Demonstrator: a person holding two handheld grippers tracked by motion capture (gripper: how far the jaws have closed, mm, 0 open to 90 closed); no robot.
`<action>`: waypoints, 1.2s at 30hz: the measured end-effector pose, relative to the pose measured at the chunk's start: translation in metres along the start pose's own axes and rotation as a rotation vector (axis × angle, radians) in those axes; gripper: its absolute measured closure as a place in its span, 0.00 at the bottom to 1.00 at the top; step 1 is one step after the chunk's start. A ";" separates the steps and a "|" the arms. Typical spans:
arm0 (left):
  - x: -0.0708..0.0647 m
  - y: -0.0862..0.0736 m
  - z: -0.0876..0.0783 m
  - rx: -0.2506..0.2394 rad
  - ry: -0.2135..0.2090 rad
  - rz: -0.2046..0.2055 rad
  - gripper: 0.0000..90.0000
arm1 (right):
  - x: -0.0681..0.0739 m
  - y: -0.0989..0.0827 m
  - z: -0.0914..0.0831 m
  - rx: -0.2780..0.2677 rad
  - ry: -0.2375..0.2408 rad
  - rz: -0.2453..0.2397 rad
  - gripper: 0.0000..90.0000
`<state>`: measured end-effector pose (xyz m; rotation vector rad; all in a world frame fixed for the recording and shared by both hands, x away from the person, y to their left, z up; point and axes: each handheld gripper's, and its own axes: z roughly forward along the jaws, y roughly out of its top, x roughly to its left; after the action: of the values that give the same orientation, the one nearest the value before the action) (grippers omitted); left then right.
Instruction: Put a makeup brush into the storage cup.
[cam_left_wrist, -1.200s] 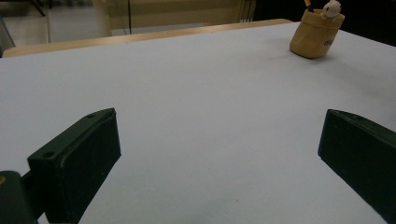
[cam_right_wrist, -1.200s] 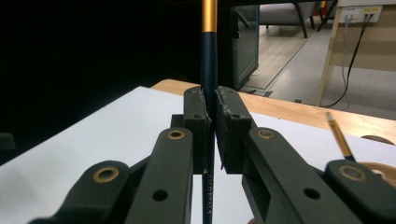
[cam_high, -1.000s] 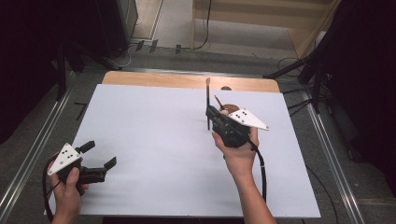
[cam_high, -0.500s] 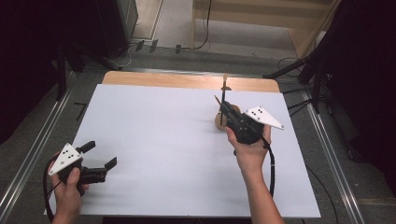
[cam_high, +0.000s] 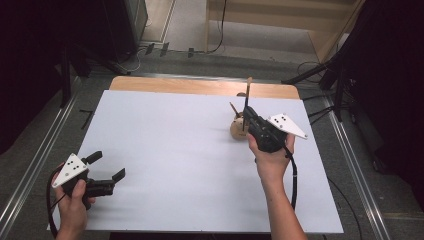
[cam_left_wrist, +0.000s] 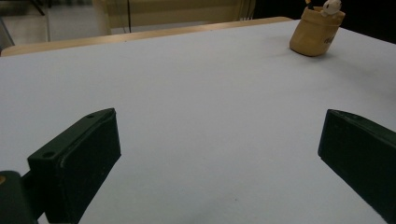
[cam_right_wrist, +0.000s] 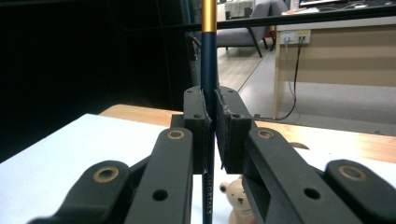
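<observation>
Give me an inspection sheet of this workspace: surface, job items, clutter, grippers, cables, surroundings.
Surface: white sheet over a wooden table.
Job items: tan pen holder with a small bear figure, standing upright at the far right; dark blue pencil with a gold band, held upright above it.
Clutter: nothing seen.
Grippers: left gripper open, near the front left corner; right gripper shut on the pencil.
Cables: one trails from each gripper; the right cable runs along the forearm.
Surroundings: grey floor, metal rails beside the table, dark stands.
</observation>
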<state>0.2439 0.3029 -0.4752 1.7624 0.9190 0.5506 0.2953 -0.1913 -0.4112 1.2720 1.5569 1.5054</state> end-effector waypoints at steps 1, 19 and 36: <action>0.000 0.000 0.000 -0.001 0.000 0.000 0.00 | -0.001 0.000 0.000 -0.001 -0.004 0.000 0.94; 0.000 0.000 0.000 -0.002 0.000 0.000 0.00 | -0.016 -0.009 0.013 -0.026 -0.043 -0.016 0.94; 0.000 0.000 0.000 0.001 -0.003 0.000 0.00 | -0.035 -0.019 0.025 -0.011 -0.080 -0.006 0.94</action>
<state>0.2437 0.3026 -0.4753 1.7634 0.9173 0.5482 0.3257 -0.2118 -0.4398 1.3042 1.4980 1.4393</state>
